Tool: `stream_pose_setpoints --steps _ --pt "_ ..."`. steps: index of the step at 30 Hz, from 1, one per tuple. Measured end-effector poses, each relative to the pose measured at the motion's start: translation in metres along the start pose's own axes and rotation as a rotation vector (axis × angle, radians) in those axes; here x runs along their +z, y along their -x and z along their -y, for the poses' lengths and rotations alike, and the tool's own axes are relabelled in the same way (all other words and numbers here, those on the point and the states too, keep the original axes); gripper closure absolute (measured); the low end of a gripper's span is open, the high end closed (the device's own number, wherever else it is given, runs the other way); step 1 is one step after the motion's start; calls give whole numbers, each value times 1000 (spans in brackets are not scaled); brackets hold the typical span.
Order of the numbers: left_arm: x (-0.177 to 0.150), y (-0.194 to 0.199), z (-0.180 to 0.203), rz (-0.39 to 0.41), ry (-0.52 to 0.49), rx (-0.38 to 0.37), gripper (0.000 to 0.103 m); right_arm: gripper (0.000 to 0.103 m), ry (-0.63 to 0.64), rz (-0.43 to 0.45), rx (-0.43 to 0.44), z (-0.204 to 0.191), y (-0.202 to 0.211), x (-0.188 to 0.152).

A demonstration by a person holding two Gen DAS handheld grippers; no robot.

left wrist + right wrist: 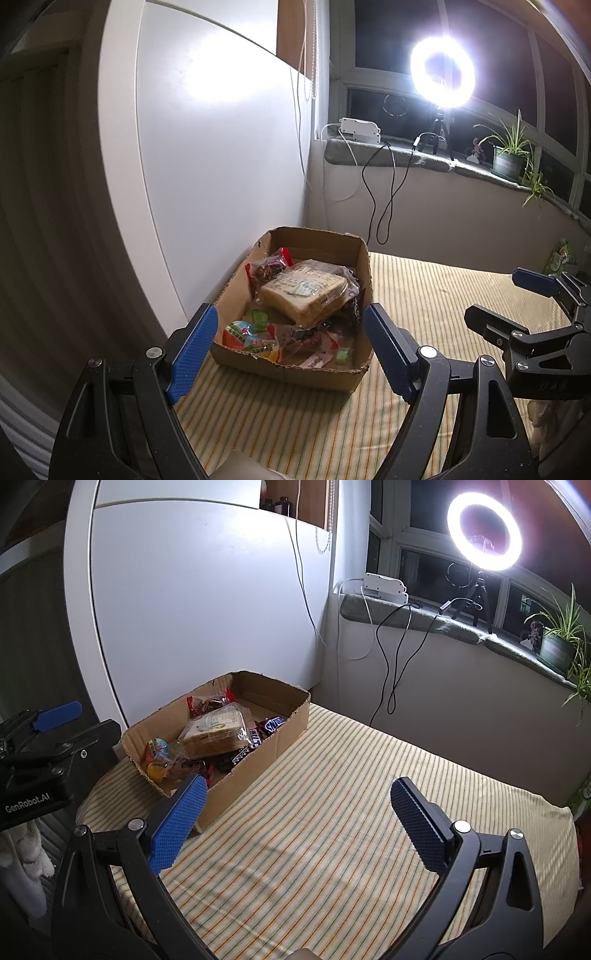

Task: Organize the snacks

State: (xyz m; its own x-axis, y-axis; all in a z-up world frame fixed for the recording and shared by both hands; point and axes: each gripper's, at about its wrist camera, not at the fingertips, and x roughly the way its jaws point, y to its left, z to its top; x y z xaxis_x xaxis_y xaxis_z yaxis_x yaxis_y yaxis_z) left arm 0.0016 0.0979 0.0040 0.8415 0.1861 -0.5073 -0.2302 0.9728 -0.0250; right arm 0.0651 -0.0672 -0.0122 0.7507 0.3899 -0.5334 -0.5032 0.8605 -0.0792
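The cardboard box (343, 378) sits at the far left corner of the striped table (332, 812), beside the white cabinet (221, 147). Inside lie a wrapped bread pack (303, 295), chocolate bars (271, 725) and colourful jelly cups (243, 338). The left tool (291, 350) hovers released before the box, holding nothing; the right tool (299, 821) hangs released over bare cloth

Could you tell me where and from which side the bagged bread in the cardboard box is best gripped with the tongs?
Probably from above, across the short width of the bagged bread. It lies tilted on top of the other snacks, so its upper face and two long edges are exposed, while the cardboard box walls block a low sideways approach. The open left tongs are nearest.
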Motion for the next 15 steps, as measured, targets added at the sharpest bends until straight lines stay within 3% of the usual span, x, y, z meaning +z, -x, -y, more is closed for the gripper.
stream_pose_setpoints --steps 15 --pt "-1 2 4 -1 -2 -5 21 1 0 1 -8 8 6 -4"
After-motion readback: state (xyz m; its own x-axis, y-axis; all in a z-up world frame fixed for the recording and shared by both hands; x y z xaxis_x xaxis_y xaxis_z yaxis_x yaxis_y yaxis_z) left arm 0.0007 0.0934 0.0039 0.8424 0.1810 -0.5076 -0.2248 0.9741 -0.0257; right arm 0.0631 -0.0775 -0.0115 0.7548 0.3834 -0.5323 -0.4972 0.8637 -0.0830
